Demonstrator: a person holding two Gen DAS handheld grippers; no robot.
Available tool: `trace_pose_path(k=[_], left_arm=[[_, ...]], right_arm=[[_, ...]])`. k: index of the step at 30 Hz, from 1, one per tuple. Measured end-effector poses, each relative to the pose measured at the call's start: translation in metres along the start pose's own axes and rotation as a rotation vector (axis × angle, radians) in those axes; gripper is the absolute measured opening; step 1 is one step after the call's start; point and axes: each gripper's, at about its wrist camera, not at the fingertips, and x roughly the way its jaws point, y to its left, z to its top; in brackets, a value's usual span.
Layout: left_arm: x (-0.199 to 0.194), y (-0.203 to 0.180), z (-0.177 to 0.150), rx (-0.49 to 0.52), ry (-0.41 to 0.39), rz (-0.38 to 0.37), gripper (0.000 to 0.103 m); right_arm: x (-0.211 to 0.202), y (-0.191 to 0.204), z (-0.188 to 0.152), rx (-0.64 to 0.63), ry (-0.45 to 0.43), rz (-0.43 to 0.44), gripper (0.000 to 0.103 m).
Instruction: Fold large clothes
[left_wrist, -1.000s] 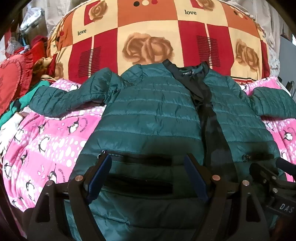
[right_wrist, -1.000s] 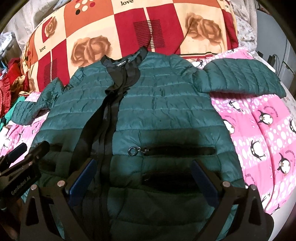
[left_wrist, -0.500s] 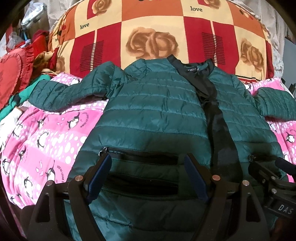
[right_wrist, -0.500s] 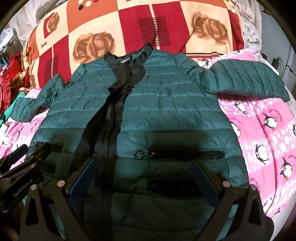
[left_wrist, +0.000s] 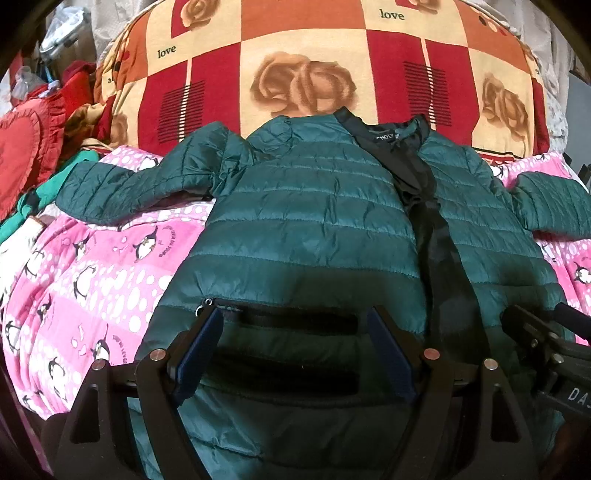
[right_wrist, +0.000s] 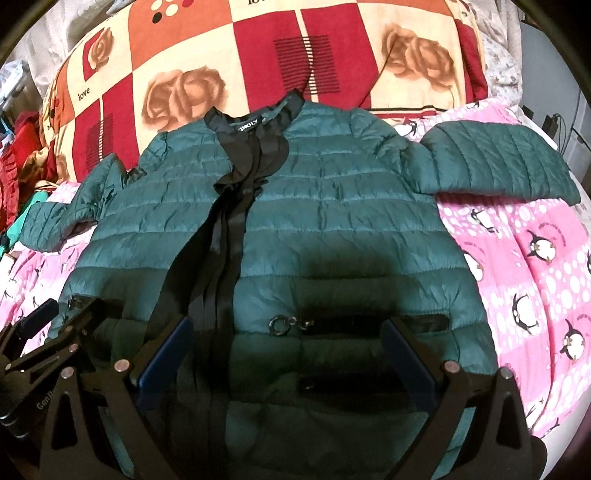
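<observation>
A dark green quilted jacket (left_wrist: 310, 221) (right_wrist: 332, 229) lies flat, front up, on a pink penguin-print blanket (left_wrist: 92, 280) (right_wrist: 535, 280). Its black zip placket (left_wrist: 432, 236) (right_wrist: 225, 251) runs down the middle, and both sleeves are spread sideways. My left gripper (left_wrist: 295, 319) hovers open over the lower left pocket, nothing between its blue pads. My right gripper (right_wrist: 288, 326) hovers open over the lower right pocket by the ring zip pull (right_wrist: 280, 325), also holding nothing. Each gripper shows at the edge of the other's view.
A large quilt with red, orange and cream rose squares (left_wrist: 303, 66) (right_wrist: 258, 62) is piled behind the jacket's collar. Red cushions and loose clothes (left_wrist: 33, 147) lie heaped at the far left. The bed's right edge (right_wrist: 576, 387) drops off beside the blanket.
Both views have shifted slightly, so the jacket sits a little lower and closer in frame. The jacket itself has not moved and both grippers stay open.
</observation>
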Motion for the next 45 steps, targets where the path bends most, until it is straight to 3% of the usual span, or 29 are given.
trace_pose_path(k=[14, 45], left_arm=[[-0.005, 0.0, 0.012, -0.007, -0.027, 0.011, 0.048], [0.001, -0.003, 0.041, -0.013, -0.038, 0.018, 0.048]], right_arm=[[-0.001, -0.011, 0.004, 0.009, -0.04, -0.038, 0.103], [0.009, -0.005, 0.035, 0.016, -0.011, -0.012, 0.103]])
